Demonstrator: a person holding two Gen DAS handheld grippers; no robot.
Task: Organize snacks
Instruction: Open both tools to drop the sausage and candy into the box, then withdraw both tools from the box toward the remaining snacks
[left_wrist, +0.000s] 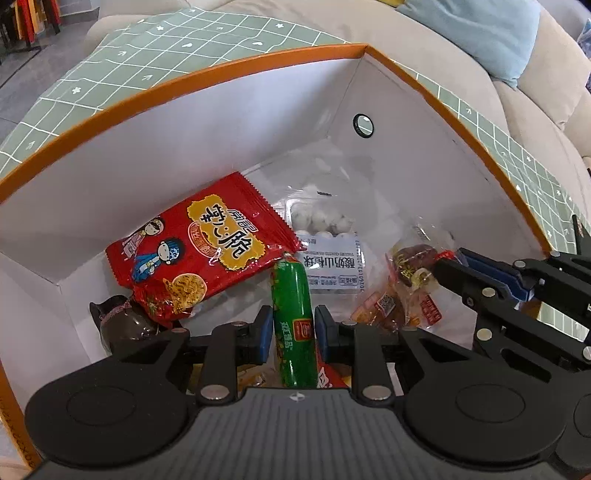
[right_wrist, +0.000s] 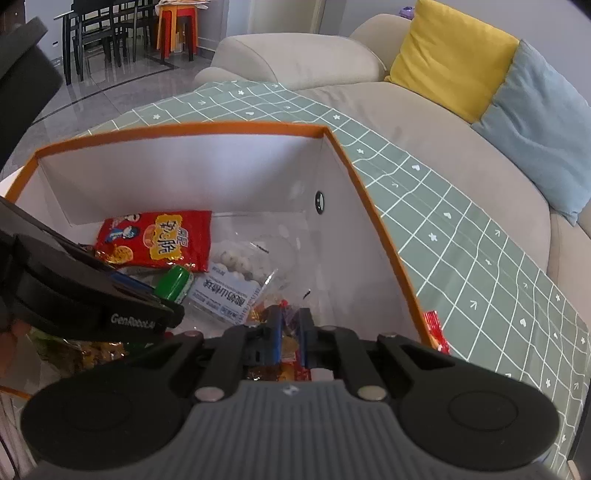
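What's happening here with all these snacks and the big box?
A person is sorting snacks into an orange-rimmed box with a hand-held gripper in each hand. The left gripper is clamped on a green sausage stick, and the right gripper pinches a clear packet of small wrapped snacks. Both are held down inside the box, where a red noodle packet and a tray of white balls already lie.

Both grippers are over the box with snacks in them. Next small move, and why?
Probably open both and let go. The left gripper is shut on the green sausage, the right gripper on a clear snack packet, and both already hang inside the box just above the pile.
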